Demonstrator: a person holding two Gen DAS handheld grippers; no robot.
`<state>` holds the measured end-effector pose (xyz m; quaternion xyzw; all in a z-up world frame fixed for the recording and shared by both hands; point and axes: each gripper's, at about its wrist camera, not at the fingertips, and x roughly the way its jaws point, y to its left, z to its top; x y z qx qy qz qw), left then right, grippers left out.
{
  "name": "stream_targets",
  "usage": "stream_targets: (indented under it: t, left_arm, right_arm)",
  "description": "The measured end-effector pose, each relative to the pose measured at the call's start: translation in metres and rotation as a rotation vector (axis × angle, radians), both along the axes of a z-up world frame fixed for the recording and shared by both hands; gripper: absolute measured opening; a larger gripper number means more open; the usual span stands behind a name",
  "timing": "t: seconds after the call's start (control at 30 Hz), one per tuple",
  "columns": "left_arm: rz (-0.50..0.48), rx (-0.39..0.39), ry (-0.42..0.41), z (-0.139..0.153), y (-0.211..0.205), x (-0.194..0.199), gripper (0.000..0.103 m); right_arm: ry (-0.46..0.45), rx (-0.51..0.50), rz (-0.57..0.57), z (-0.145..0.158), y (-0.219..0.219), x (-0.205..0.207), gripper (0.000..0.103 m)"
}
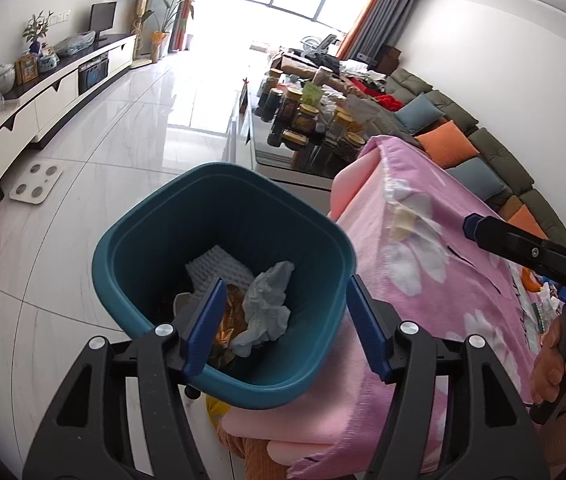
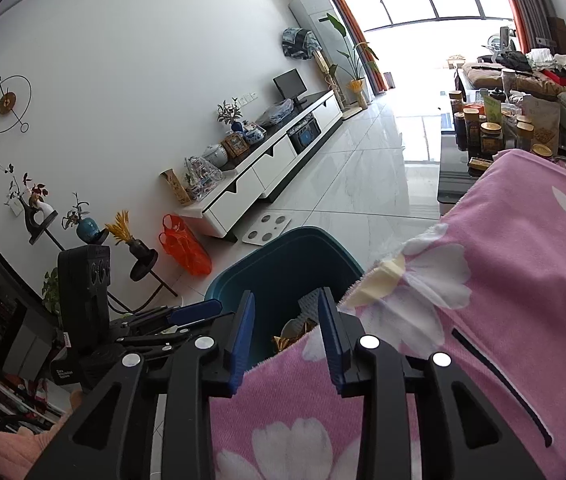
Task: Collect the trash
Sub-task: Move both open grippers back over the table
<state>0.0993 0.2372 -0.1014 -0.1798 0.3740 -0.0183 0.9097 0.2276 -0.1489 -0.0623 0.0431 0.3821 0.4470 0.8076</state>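
A teal trash bin (image 1: 155, 240) stands on the floor beside a surface covered by a pink flowered cloth (image 1: 435, 264). Inside lie a crumpled grey tissue (image 1: 267, 300), a white textured sheet (image 1: 219, 268) and a golden wrapper (image 1: 231, 312). My left gripper (image 1: 283, 320) is open and empty, hovering right above the bin's mouth. My right gripper (image 2: 285, 336) is open and empty above the cloth's edge next to the bin (image 2: 283, 260); it also shows in the left wrist view (image 1: 471, 226). Small bits of litter (image 1: 543, 300) lie on the cloth near the right hand.
A coffee table (image 1: 283, 160) crowded with jars stands beyond the bin. A sofa with cushions (image 1: 463, 140) runs along the right. A white TV cabinet (image 2: 267, 168) lines the left wall, with a bathroom scale (image 1: 35, 182) and an orange bag (image 2: 183, 244) on the tiled floor.
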Motion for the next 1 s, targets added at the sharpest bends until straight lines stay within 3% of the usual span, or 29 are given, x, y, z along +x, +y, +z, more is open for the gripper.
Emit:
stream_targets:
  t: [0.27,0.5,0.8,1.0]
  left_arm:
    - [-0.195,0.021,-0.082,0.026,-0.075,0.0,0.066]
    - [-0.374,0.007,-0.091,0.03,-0.154,0.007,0.066]
    - [-0.589,0.019,-0.085,0.026,-0.26,0.014,0.066]
    - [-0.694,0.028,-0.07,0.023,-0.317,0.017,0.066]
  right_arm:
    - [-0.074,0.015,-0.125,0.018,-0.083,-0.022,0.04]
    - [-0.107,-0.006,-0.303,0.022,-0.169,-0.04,0.041]
    - [-0.098,-0.068,-0.578,0.008,-0.281,-0.059,0.048]
    - [-0.047,-0.103,-0.667,-0.014,-0.318,-0.053,0.057]
